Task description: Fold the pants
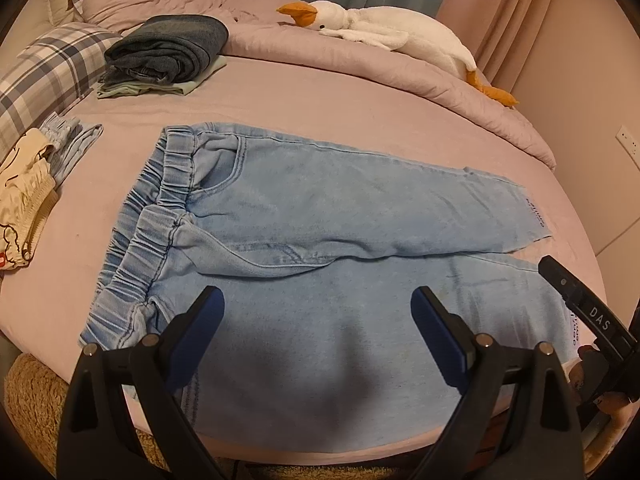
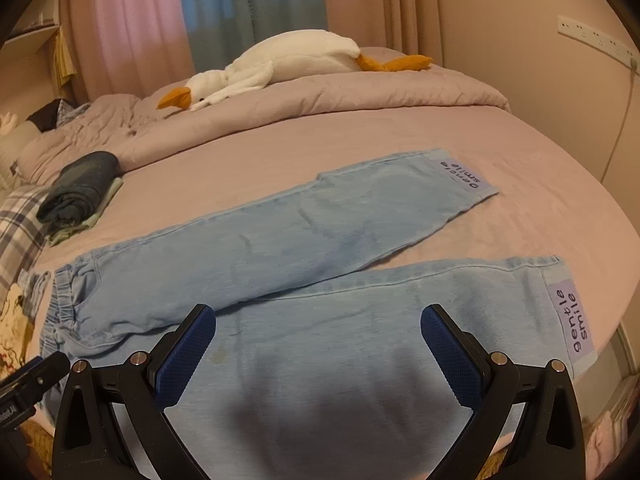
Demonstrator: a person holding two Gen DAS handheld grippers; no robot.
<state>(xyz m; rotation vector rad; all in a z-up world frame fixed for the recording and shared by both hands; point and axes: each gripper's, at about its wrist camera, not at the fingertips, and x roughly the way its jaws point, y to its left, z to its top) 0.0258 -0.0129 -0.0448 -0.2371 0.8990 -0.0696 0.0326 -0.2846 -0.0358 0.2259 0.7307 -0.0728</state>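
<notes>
Light blue denim pants (image 1: 320, 216) lie flat on the pink bed, elastic waistband (image 1: 160, 200) at the left, both legs stretching right. In the right wrist view the same pants (image 2: 320, 232) show lilac "gentle smile" cuff labels (image 2: 578, 322). My left gripper (image 1: 318, 312) hovers open over the near leg close to the waist, nothing between its blue pads. My right gripper (image 2: 318, 330) is open above the near leg's middle. The right gripper's body (image 1: 588, 312) shows at the right edge of the left wrist view.
A stack of folded dark jeans (image 1: 168, 48) sits at the back left beside a plaid pillow (image 1: 44, 76). A white plush goose (image 1: 384, 32) lies on the bunched quilt. Other clothes (image 1: 24, 196) lie at the left. A tan rug (image 1: 28, 412) is below the bed edge.
</notes>
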